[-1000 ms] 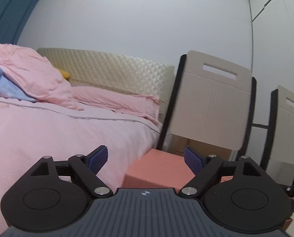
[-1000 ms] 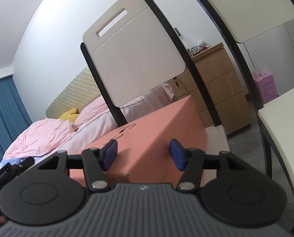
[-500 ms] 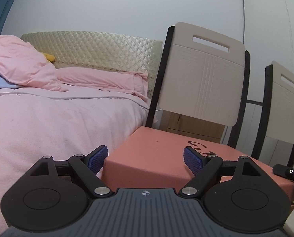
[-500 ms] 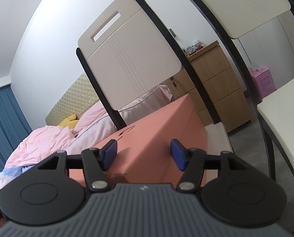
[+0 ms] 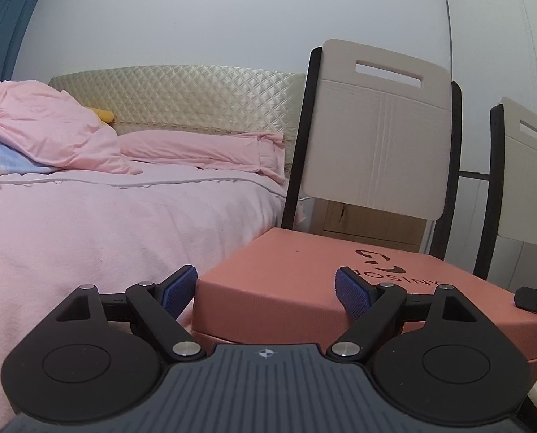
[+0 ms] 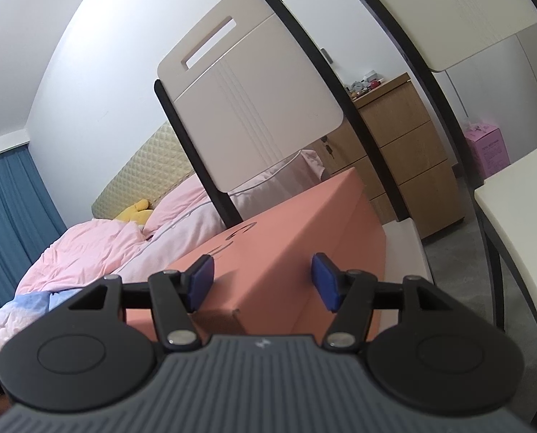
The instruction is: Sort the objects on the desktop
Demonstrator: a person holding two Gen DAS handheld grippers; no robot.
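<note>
L gripper (image 5: 267, 288): jaws spread wide, nothing pinched. Its L pad sits just off the near-left corner of the salmon-pink cardboard box w/ dark printed logo (image 5: 304, 270), and its R pad shows in front of the box top. I see no contact.

Change in the L view: a sec ago the box was a small patch low centre, half hidden behind the pads, and the frame was tilted. Now the frame is level and the box fills the lower centre and lower right, w/ its near corner right between the pads. So the L gripper has swung round and closed in on the box. Jaw width is approx the same.

R gripper (image 6: 263, 278): jaws also apart, narrower than the L. They straddle the box's (image 6: 304, 234) long top edge: one pad is over the top face w/ a shadow under it, the other is beside the side face. No clear squeeze. The R view is nearly unchanged, w/ the jaws a touch wider than before.

Meaning, prob.: both grippers are lining up on opposite ends for a two-handed lift. The grasp isn't made yet.

The box looks lidded, w/ a seam low on the front, plus clean, sharp edges and matte card. It rests on the pale seat of the cream chair w/ black frame (image 5: 376, 137), mid-frame, just beside the pink-sheeted bed (image 5: 87, 216). The white tabletop (image 6: 521, 195) is at the right edge of the R view.
</note>
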